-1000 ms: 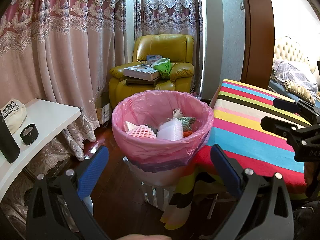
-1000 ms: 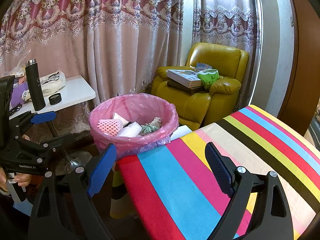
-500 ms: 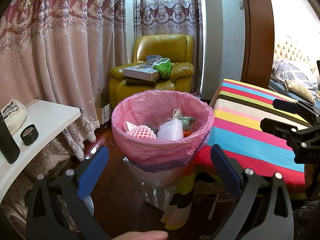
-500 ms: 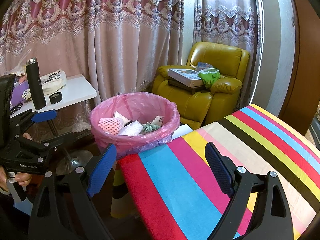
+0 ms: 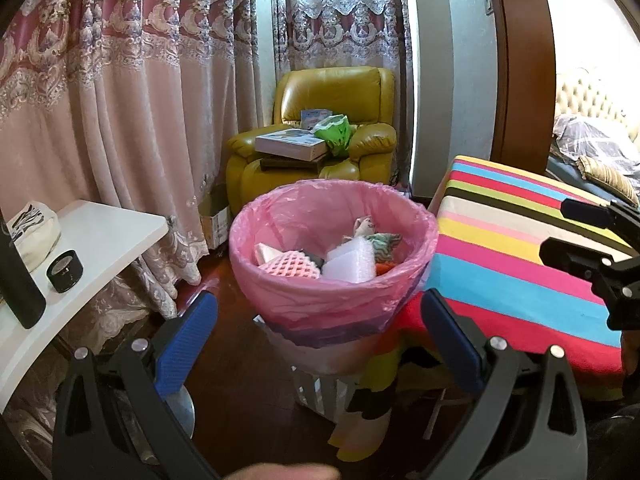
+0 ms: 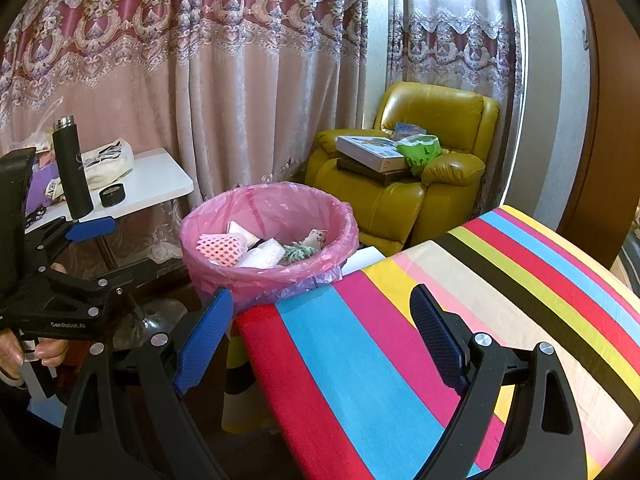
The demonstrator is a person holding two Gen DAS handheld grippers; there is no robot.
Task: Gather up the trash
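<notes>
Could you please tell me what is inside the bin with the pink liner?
In the pink-lined bin lie a pink foam net, white bubble wrap, a green patterned scrap and crumpled paper. Anything beneath them is covered.

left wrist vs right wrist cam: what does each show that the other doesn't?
Left wrist only: the bed at far right, the floor under the bin, and the right gripper from the side.
Right wrist only: the flask's steel cap, and the hand holding the left gripper.
Both: pink-lined bin with trash, yellow armchair, white table, striped cloth. Both grippers open and empty.
</notes>
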